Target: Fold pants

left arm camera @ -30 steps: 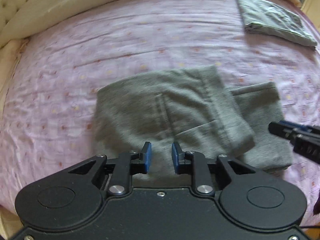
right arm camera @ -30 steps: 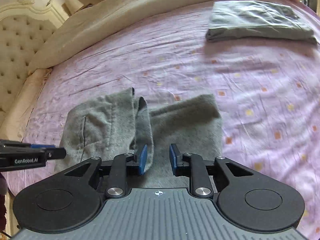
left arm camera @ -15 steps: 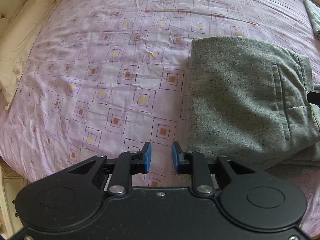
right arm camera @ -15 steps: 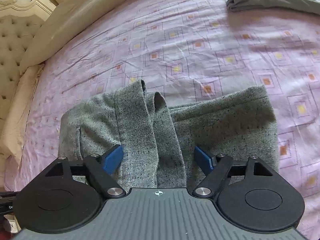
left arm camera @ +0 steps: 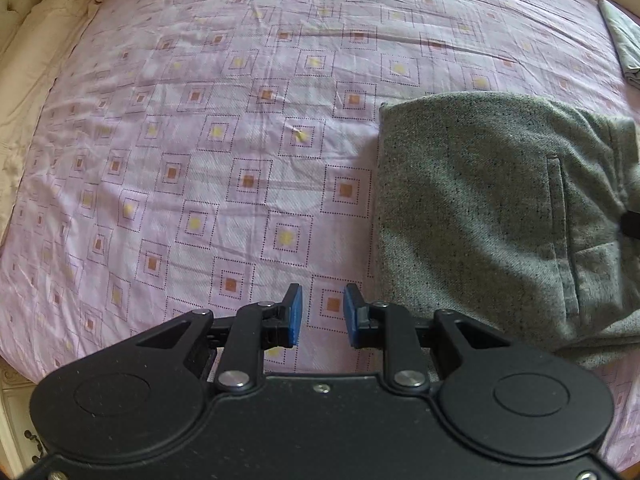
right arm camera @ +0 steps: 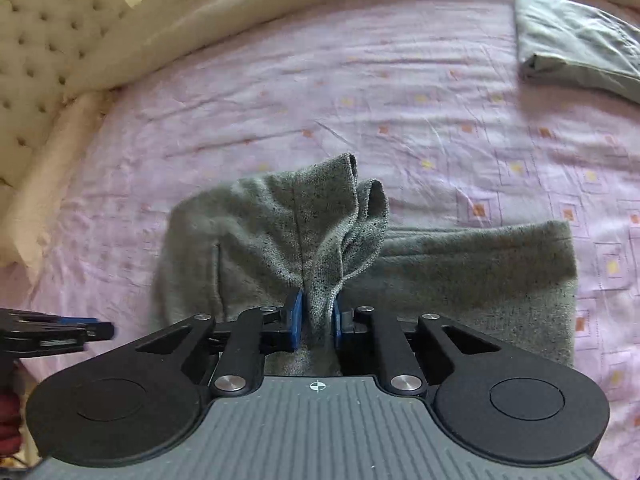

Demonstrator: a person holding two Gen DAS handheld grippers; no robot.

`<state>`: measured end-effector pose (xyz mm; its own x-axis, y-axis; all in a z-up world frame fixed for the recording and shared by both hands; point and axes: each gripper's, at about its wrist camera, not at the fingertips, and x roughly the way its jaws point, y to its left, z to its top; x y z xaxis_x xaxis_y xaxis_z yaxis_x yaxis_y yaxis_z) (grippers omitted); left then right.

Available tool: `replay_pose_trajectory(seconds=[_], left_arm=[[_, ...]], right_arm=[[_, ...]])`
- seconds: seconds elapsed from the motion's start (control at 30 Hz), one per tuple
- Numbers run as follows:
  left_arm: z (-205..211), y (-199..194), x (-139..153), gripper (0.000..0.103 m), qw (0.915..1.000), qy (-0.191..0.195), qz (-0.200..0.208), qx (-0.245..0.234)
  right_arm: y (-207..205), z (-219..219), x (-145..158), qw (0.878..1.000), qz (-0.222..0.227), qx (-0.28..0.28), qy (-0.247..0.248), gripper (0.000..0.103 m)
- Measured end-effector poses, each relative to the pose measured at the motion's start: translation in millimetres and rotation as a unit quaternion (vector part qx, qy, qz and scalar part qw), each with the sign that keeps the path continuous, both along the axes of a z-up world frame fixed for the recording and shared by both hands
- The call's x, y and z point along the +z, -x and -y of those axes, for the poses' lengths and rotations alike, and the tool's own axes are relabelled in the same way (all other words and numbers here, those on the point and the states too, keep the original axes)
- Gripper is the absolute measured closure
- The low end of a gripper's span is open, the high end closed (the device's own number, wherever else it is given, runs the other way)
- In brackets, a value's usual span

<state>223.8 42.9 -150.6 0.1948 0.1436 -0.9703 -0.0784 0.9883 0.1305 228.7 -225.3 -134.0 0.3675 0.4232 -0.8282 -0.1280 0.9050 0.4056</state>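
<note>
The grey speckled pants lie folded on the pink patterned bed sheet. In the right wrist view my right gripper is shut on the waistband edge of the pants, which bunches up between the blue pads. My left gripper has its blue pads a narrow gap apart with nothing between them. It hangs over bare sheet to the left of the pants. It also shows at the left edge of the right wrist view.
A second folded grey garment lies at the far right of the bed, also seen in the left wrist view. A cream bolster and a tufted headboard border the bed at the far left.
My right gripper opened wide over the waistband fold, then closed on it and raised it. My left gripper swung left off the pants to bare sheet, jaws unchanged.
</note>
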Motion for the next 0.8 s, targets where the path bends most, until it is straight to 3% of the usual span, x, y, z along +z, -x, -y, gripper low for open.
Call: replay_pose_trajectory(seconds=[0.07, 0.17, 0.27, 0.4, 0.5, 0.6, 0.8], left_arm=[[0, -2, 2, 0.071, 1.0, 0.001, 0.003, -0.001], [5, -3, 7, 0.07, 0.9998, 0.008, 0.014, -0.008], [17, -2, 7, 0.061, 0.9995, 0.015, 0.02, -0.016], [42, -5, 1, 0.061, 0.9989, 0.025, 0.014, -0.038], [63, -8, 4, 0.061, 0.9973, 0.029, 0.022, -0.064], [83, -16, 5, 0.061, 0.995, 0.036, 0.032, -0.088], [124, -45, -8, 0.06, 0.9915, 0.045, 0.036, -0.116]], right_arm=[[10, 15, 27, 0.999, 0.018, -0.012, -0.043, 0.089], [23, 40, 46, 0.998, 0.035, -0.042, -0.013, 0.089], [23, 70, 20, 0.996, 0.0, -0.076, 0.04, 0.088], [17, 86, -27, 0.988, -0.048, -0.08, 0.122, 0.088], [22, 91, -8, 0.987, -0.007, -0.116, 0.112, 0.088], [21, 81, 13, 0.99, 0.046, -0.094, 0.096, 0.088], [-4, 42, -11, 0.991, 0.038, -0.026, 0.129, 0.088]])
